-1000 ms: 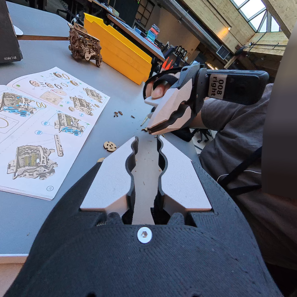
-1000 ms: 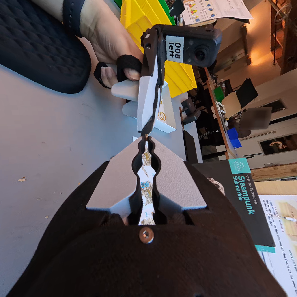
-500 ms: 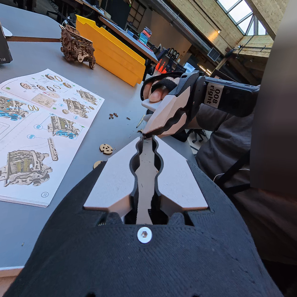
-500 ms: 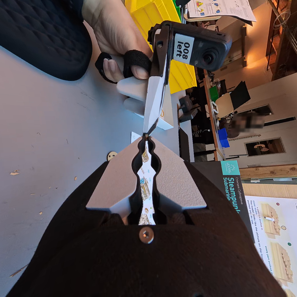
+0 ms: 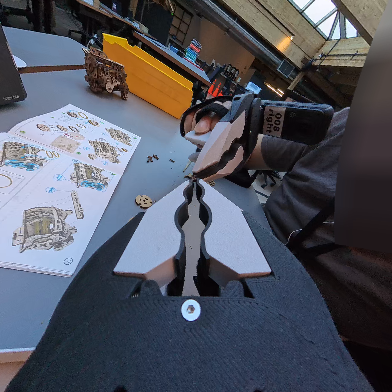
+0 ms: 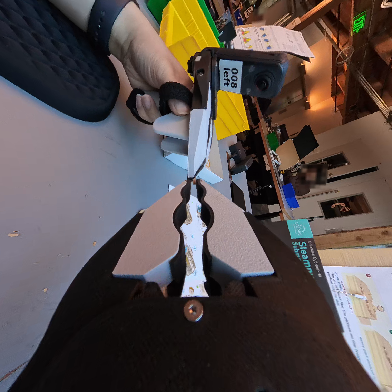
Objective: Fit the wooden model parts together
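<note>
Over the grey table [image 5: 148, 118], the left gripper [image 5: 194, 182] has narrowed onto a tiny wooden part [image 5: 193, 177].

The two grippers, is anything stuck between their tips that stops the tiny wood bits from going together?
Nothing visible is in the way. The left gripper and right gripper meet tip to tip above the table, with only a tiny wooden piece pinched there. It is too small to tell how it fits.

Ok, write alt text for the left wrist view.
The left gripper and the right gripper meet tip to tip above a grey table, pinching a tiny wooden part between them. To the left lie an open instruction booklet, a round wooden disc, a part-built wooden model and a yellow bin.
</note>
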